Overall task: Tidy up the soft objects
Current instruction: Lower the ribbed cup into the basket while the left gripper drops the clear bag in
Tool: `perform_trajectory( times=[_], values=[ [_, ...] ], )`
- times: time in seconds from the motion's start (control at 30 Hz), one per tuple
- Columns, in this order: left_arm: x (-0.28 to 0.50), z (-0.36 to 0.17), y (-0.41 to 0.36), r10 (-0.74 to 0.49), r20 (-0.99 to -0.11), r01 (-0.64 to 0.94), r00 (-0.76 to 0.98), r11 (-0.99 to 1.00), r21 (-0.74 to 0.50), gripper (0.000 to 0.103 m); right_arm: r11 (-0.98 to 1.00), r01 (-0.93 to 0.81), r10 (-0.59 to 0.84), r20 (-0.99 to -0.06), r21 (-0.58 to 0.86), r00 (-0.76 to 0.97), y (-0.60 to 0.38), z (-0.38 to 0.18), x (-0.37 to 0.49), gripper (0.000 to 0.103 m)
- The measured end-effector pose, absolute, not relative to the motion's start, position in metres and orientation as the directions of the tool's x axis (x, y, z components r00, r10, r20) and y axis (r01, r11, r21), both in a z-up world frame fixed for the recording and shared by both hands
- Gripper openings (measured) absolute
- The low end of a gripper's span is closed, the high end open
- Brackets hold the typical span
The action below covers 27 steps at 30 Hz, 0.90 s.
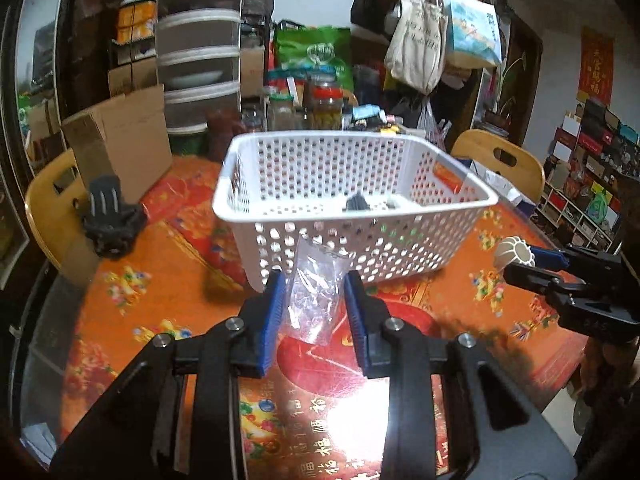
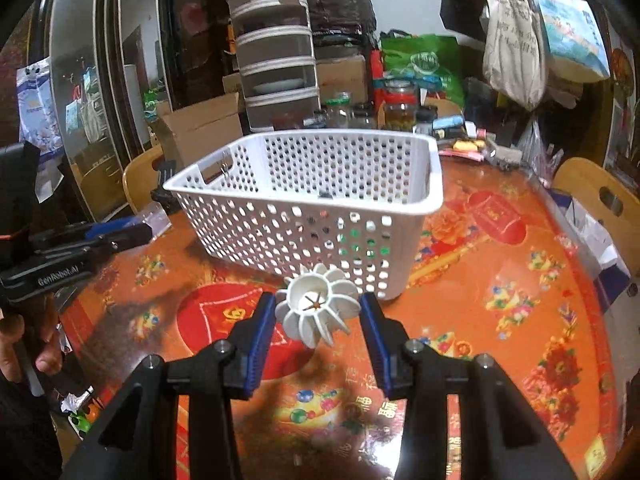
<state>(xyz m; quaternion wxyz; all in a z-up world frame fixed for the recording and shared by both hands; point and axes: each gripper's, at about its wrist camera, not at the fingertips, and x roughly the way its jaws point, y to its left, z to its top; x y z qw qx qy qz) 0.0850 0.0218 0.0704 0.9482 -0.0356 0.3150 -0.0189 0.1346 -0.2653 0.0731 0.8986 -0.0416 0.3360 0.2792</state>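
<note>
Basket (image 1: 356, 200) with dark item (image 1: 357, 203) and orange item (image 1: 450, 176) inside

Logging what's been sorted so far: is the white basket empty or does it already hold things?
Not empty. The white perforated basket already holds a dark object on its floor and an orange item against its right wall.

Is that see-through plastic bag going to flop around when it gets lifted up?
Probably. The clear plastic bag looks thin and crinkled between the left hand-held gripper pads, so it should bend and sag. It seems nearly empty, so likely very light. Its shiny film might slip.
</note>
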Motion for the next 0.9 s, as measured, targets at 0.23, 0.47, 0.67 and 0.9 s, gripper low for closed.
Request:
perform_trajectory(
  times=[0.23,0.47,0.67,0.9],
  values=[
    [0.087,0.113,0.027,-0.054,-0.562,0.011,0.825,0.997,-0.08,0.028,0.835,-0.544,0.477,-0.593,0.078,0.648,-0.261,0.109,0.134,0.042],
    [0.111,0.157,0.039,-0.054,-0.537,-0.002,0.842,0.995,-0.103,0.028,0.835,-0.547,0.474,-0.573,0.054,0.668,-0.254,0.143,0.155,0.042],
    [0.148,0.178,0.045,-0.047,-0.549,-0.017,0.834,0.994,-0.11,0.028,0.847,-0.53,0.452,-0.573,0.037,0.683,-0.247,0.165,0.19,0.042],
    [0.199,0.175,0.047,-0.048,-0.595,-0.032,0.803,0.992,-0.123,0.028,0.859,-0.509,0.429,-0.611,0.05,0.665,-0.238,0.168,0.248,0.042]
  ],
)
